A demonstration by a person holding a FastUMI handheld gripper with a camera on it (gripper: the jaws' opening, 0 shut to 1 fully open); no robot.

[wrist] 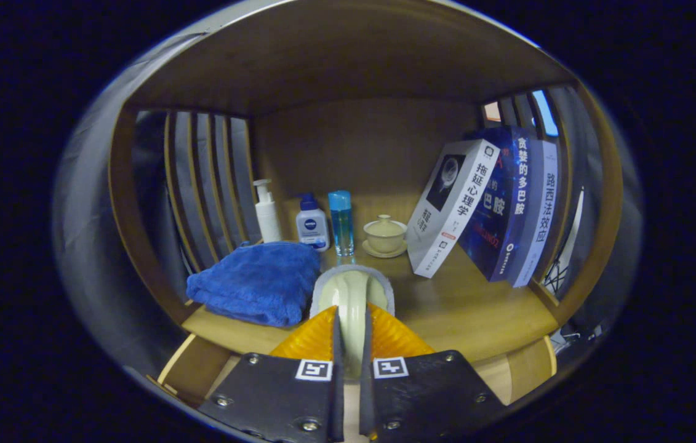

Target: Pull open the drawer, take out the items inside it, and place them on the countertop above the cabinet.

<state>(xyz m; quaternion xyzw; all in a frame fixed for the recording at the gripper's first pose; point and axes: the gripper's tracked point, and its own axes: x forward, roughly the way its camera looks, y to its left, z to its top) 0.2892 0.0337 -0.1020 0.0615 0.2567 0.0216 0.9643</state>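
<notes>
— What has the gripper (352, 315) got?

— Its two fingers are clenched on a pale green glazed piece (348, 288) with a grey rim; both press its narrow part from either side; what it is exactly I cannot tell.

— Where is it?

— Over the front edge of the wooden countertop (477, 304), just beside the folded blue towel (255, 280) on its left.

— Any writing?

— Three books lean together at the right; the white book (453, 206) and the dark blue book (503, 203) carry large printed characters down their spines, and so does the pale book (543, 212) behind them; the small white bottle (312, 227) has a dark blue cap and a dark round mark on its front.

— Room to move?

— Bare wood lies between the held piece and the books; slatted side walls (212, 184) close in both flanks; a solid panel shuts the back.

— Containers?

— A white pump bottle (267, 215) stands near the left slats; a clear bottle (341, 224) holds blue liquid under a blue cap; a lidded cup (384, 234) sits on its saucer (384, 251), contents hidden.

— The drawer?

— Lighter wood shows below the front edge; I cannot tell whether that is it.
</notes>
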